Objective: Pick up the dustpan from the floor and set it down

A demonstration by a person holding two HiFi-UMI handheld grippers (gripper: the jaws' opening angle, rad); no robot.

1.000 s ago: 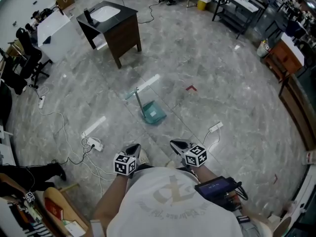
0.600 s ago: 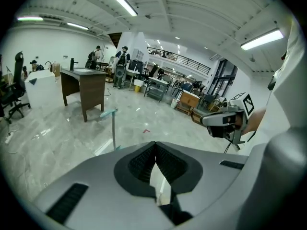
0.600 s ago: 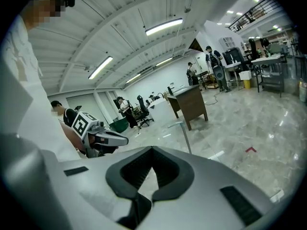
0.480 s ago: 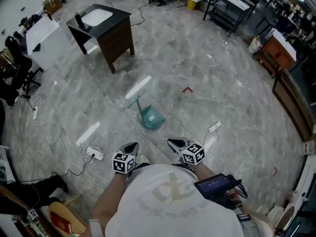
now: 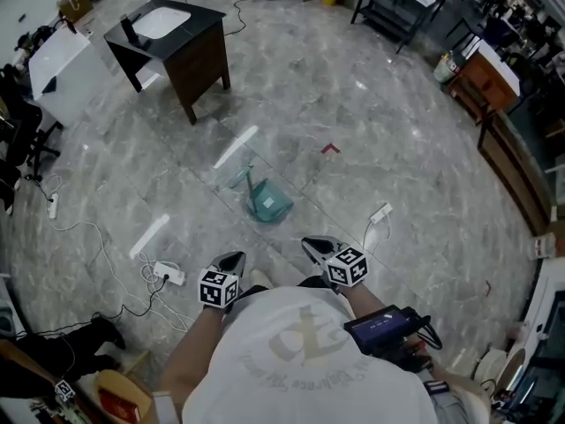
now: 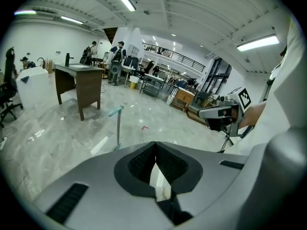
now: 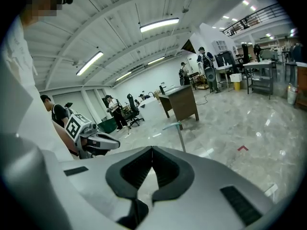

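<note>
Dustpan (image 5: 267,203) position, head view: the teal pan rests on the floor (image 5: 415,148), ahead of both grippers and well apart from them. It lies roughly between their two lines, slightly nearer the left gripper (image 5: 237,259) than the right gripper (image 5: 311,244). The long handle rises from the pan and leans toward the upper left of the frame. Both grippers are held close to the person's body, pointing forward.

Left gripper view: the jaws are closed tip to tip with nothing between them. The dustpan handle (image 6: 117,128) stands near-vertical, left of the jaw line, with a teal grip at its top.

Right gripper view: the jaws are likewise closed and empty. The handle (image 7: 180,134) stands just right of the jaw line.

Judgement: either gripper must be opened and carried forward to the upright handle, with the jaws closing across it.

Surface and room: polished grey marble-pattern floor with reflected ceiling lights. A dark sink cabinet (image 5: 177,42) stands beyond the dustpan. Power strips and cables (image 5: 163,274) lie left of the person. A red mark (image 5: 330,148) sits further out.
</note>
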